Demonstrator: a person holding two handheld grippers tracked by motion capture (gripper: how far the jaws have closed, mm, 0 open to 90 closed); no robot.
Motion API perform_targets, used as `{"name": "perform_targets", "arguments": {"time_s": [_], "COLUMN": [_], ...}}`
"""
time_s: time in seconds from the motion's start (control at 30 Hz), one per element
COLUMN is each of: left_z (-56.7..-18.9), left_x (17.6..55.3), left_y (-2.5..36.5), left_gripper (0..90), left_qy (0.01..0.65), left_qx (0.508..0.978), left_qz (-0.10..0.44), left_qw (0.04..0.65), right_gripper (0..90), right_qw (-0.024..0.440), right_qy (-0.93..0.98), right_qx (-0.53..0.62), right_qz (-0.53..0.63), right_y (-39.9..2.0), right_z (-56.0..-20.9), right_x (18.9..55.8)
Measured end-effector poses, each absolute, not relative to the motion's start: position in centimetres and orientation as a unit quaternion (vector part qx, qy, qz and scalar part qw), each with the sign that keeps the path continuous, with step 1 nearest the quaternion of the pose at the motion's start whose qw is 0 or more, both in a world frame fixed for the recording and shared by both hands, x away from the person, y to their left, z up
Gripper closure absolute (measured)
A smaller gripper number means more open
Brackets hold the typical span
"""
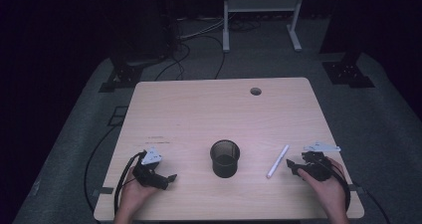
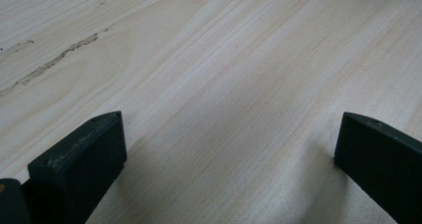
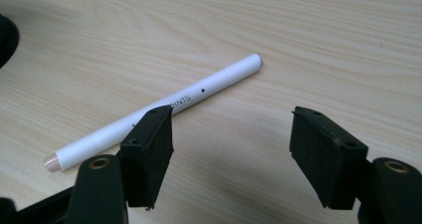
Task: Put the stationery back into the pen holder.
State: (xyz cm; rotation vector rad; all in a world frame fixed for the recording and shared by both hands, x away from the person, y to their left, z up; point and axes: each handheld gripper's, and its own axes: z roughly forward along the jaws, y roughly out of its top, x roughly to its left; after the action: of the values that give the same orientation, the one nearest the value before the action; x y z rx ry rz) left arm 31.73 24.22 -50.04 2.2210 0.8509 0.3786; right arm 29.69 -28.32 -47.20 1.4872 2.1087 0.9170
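Right gripper open, smooth white cylindrical marker, pale woodgrain table

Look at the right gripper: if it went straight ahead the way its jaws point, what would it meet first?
Most likely the white pen lying on the table. The right gripper has open jaws, and the pen lies just beyond them, nearer one jaw; exact depth is hard to judge.

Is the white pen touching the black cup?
Apart. In the high view, the white pen lies flat on the table to the right of the black cup, with a strip of bare wood between them.
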Motion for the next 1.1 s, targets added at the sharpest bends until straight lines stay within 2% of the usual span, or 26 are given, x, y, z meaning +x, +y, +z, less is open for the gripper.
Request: {"name": "perform_targets", "arguments": {"time_s": [1.1], "left_z": [-50.0], "left_x": [31.7], "left_y": [24.2], "left_gripper": [0.0], "left_qy": [0.329], "left_qx": [0.861], "left_qz": [0.147], "left_qw": [0.358], "right_gripper": [37.1], "right_qw": [0.188], "right_qy": [0.765], "right_qx": [0.531], "right_qz": [0.311], "right_y": [-26.1], "right_z": [-47.8], "right_x": [33.3]}}
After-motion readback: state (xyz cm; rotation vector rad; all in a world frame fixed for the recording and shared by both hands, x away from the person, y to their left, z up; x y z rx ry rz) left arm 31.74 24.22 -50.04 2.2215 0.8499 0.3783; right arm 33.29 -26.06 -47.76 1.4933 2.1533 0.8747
